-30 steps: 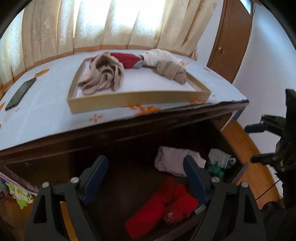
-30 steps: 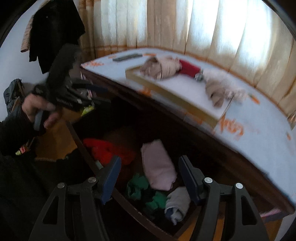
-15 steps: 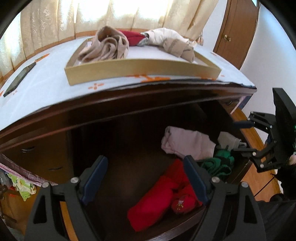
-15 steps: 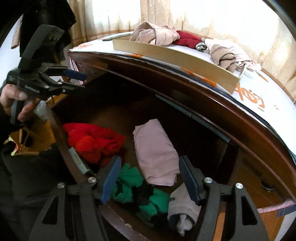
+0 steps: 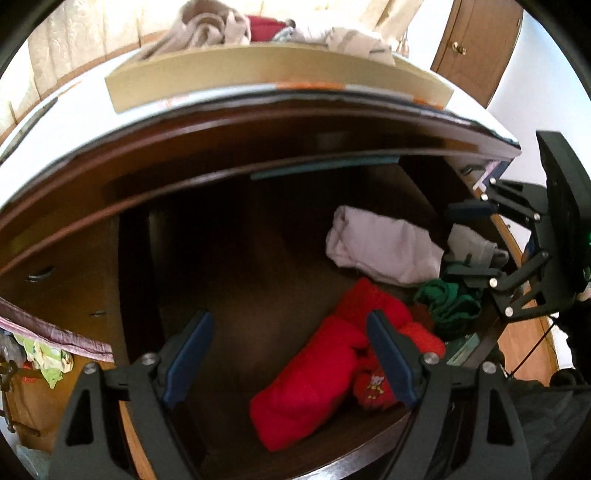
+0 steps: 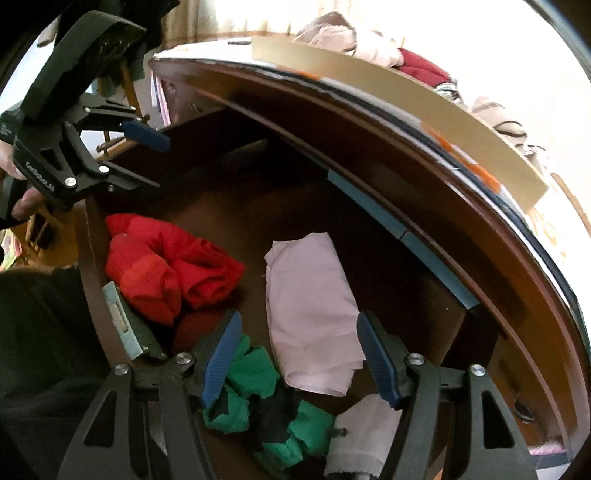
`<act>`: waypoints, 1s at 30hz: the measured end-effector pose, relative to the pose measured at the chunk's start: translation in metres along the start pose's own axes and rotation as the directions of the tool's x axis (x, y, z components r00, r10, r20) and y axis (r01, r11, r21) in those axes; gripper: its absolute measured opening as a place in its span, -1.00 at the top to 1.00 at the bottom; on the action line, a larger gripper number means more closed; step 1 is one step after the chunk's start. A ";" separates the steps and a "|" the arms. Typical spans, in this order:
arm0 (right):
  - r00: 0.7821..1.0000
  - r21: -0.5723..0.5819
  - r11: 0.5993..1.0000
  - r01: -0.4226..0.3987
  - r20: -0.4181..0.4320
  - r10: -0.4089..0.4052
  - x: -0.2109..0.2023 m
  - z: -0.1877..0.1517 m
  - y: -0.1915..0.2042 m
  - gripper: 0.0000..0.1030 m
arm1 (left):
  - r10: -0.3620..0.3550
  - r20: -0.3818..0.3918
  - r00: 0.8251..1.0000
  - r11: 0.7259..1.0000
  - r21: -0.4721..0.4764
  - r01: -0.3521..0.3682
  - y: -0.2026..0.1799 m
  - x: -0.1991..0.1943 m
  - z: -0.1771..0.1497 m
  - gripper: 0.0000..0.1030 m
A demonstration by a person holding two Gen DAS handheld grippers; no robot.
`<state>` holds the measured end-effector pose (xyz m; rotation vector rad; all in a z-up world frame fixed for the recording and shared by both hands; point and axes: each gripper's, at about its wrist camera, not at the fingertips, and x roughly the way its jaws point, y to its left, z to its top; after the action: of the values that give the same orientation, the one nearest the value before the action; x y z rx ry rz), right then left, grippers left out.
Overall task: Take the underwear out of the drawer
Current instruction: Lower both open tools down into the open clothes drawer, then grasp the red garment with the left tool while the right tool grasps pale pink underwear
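The left gripper (image 5: 286, 354) hangs over the open dark wooden drawer (image 5: 258, 266) with its blue-padded fingers (image 5: 188, 356) spread wide and nothing between them; the right finger's pad overlaps the rolled red fabric bundle (image 5: 325, 373) in the picture, but whether it touches cannot be told. The right gripper (image 6: 299, 354) is likewise wide apart and holds nothing, poised above the folded pale pink underwear (image 6: 310, 306), which lies on the drawer floor between its two fingers. Beside that piece sit a crumpled green garment (image 6: 255, 373), a grey-white rolled cloth (image 6: 365, 432) near the drawer's front edge, and the red bundle toward the left. On the cabinet top above stands a shallow tan cardboard tray (image 5: 258, 74) heaped with beige and dark red clothing (image 5: 207, 26); only its near wall shows, and its contents are cut off at the frame's top. The drawer's back is lost in shadow, and both views are motion-blurred along the cabinet edge.
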<state>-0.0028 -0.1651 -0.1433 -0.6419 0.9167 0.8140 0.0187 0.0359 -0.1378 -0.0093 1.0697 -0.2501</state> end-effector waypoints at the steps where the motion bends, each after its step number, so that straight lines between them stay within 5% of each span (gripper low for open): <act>1: 1.000 -0.010 1.000 -0.003 -0.010 0.003 0.003 0.001 0.001 -0.30 | -0.001 -0.007 1.000 1.000 0.001 0.001 0.000 0.001 0.000 -0.66; 26: 0.977 -0.088 0.996 -0.022 -0.211 0.003 0.066 0.029 -0.001 -0.29 | -0.049 -0.141 0.989 0.999 -0.007 0.049 0.008 0.024 0.002 -0.72; 30: 0.969 -0.096 0.995 -0.032 -0.247 0.007 0.080 0.030 0.000 -0.29 | -0.119 -0.158 0.980 0.993 -0.023 0.116 0.011 0.024 0.007 -0.88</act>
<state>0.0386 -0.1157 -0.1992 -0.8356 1.1142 0.8129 0.0378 0.0406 -0.1564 -0.0661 1.2317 -0.3547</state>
